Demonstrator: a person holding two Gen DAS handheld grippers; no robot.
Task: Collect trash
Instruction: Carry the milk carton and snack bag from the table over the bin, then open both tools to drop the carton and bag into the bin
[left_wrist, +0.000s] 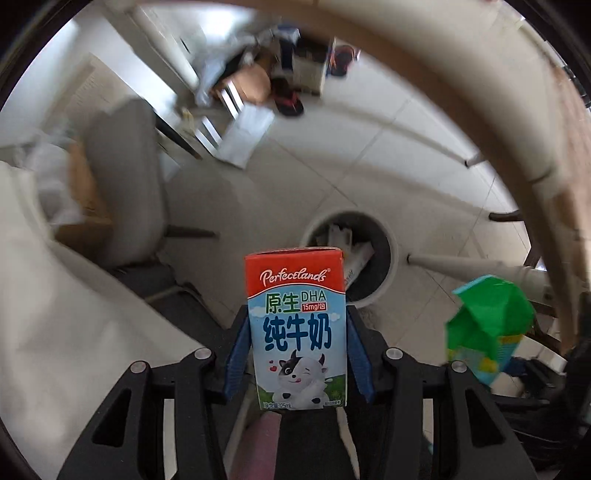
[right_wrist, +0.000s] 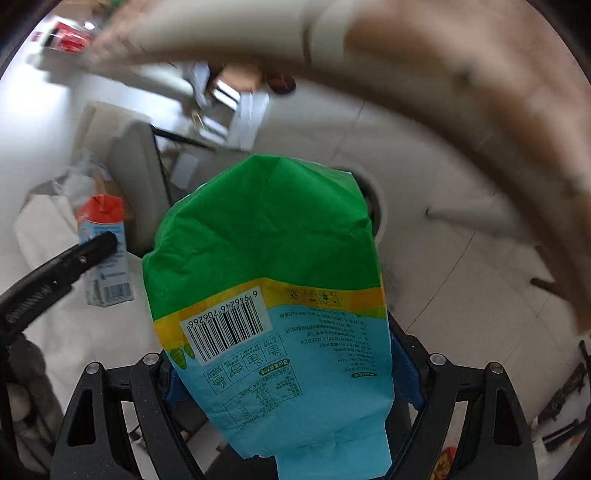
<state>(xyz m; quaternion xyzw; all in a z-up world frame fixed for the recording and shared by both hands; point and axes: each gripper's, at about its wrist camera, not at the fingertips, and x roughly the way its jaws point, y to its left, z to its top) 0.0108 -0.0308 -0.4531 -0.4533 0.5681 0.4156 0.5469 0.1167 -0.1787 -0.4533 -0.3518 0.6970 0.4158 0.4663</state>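
Note:
My left gripper is shut on a small red, white and blue milk carton and holds it upright in the air. Past the carton, a round white trash bin with paper trash inside stands on the floor. My right gripper is shut on a crumpled green and blue snack bag, which hides most of the bin. The bag also shows at the right of the left wrist view. The carton in the left gripper shows at the left of the right wrist view.
A curved beige table edge arcs over the top and right. A grey chair stands left, white cloth below it. White table legs lie right of the bin. Boxes, shoes and clutter sit at the far wall on the tiled floor.

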